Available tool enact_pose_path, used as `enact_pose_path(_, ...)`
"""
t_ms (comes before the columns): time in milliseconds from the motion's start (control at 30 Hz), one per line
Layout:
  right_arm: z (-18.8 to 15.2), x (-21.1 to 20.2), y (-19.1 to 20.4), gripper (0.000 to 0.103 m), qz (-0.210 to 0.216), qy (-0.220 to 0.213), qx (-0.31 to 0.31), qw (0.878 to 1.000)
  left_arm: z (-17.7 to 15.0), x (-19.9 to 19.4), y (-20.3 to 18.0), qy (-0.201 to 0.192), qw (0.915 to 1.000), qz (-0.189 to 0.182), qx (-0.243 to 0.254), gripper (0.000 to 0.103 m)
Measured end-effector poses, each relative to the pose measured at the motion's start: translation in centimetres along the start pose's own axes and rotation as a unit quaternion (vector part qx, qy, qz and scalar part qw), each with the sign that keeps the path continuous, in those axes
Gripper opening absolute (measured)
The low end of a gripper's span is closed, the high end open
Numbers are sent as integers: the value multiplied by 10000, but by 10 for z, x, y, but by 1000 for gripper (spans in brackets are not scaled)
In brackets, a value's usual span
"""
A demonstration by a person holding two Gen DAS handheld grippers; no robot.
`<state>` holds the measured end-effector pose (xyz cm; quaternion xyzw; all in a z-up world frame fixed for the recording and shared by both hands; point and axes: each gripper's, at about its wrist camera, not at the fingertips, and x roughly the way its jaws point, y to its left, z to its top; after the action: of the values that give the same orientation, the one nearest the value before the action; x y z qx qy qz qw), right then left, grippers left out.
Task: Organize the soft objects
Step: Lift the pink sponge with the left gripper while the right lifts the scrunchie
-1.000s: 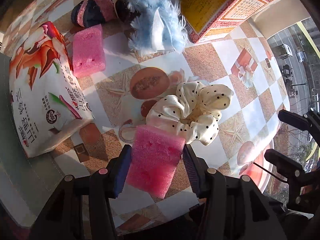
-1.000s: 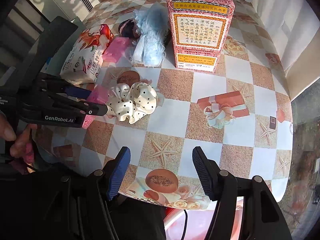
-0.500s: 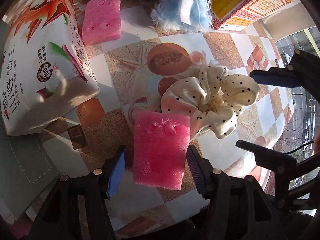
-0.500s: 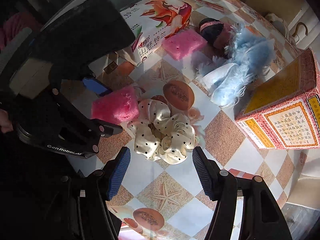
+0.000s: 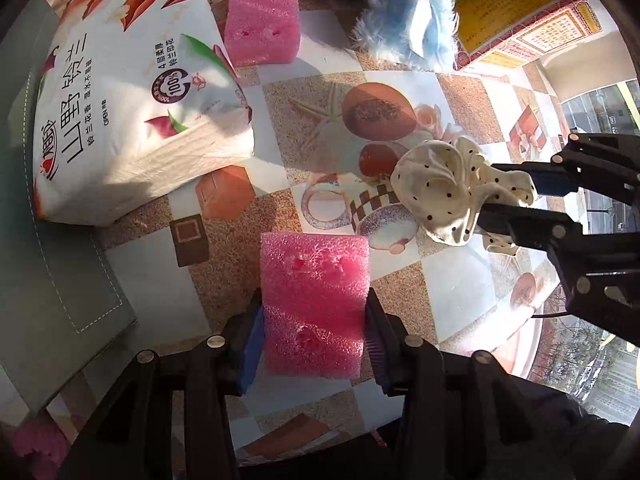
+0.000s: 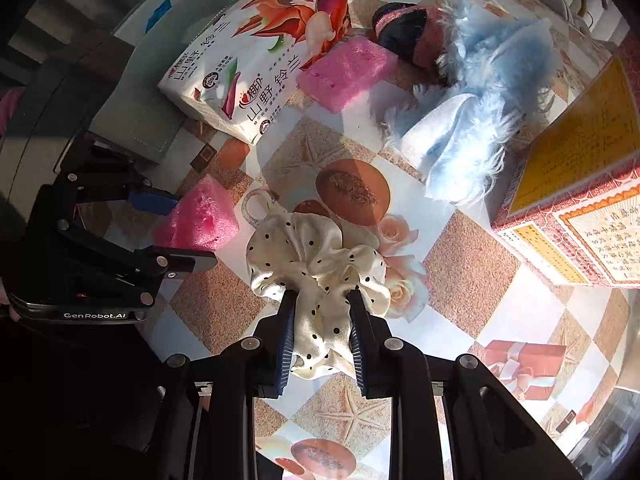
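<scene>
A pink foam sponge sits between the blue pads of my left gripper, whose jaws are closing and press its two sides. From the right wrist view the same sponge shows in the left gripper. A cream scrunchie with black dots is bunched between the closing jaws of my right gripper, and the pads squeeze the fabric. In the left wrist view, the scrunchie hangs from the right gripper. Both grippers point down at the patterned tablecloth.
A second pink sponge lies beside a soft tissue pack. Behind it are a dark and pink fuzzy item and a blue fluffy item. A red and yellow box stands at the right. A grey mat borders the left.
My right gripper swung over the scrunchie, came down and closed on it. The left gripper shifted along the table and its pads closed in on the pink sponge.
</scene>
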<state>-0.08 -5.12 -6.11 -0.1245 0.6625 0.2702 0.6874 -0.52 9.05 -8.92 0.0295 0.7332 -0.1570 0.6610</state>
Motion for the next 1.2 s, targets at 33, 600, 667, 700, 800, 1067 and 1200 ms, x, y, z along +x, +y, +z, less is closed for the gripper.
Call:
enact_pose_path(33, -6, -4, -4, 25, 25, -25, 191, 9998, -3, -1, -1, 16, 10000, 1, -3, 49)
enact_pose_path(600, -83, -93, -72, 14, 322, -1020, 3207, 9411, 42, -78, -117, -607, 9886, 265, 1352, 49)
enact_pose_path(667, -89, -97, -86, 14, 246, -1025, 3389, 9349, 48, -82, -124, -637, 9869, 316, 1447, 49)
enact_pose_path(700, -91, -97, -91, 13, 218, -1016, 3494, 9312, 48, -84, -133, -640, 9865, 345, 1471, 49)
enact_pose_path(800, -100, -102, -101, 12, 249, -1103, 3798, 9181, 47, -84, -138, -725, 9851, 394, 1509, 49)
enact_pose_path(1067, -101, -150, -117, 12, 98, -1718, 4001, 9002, 58, -129, -141, -1097, 9832, 323, 1424, 49)
enact_pose_path(1200, -86, -184, -138, 12, -181, -2080, 4135, 8863, 77, -152, -151, -1273, 9818, 382, 1359, 49)
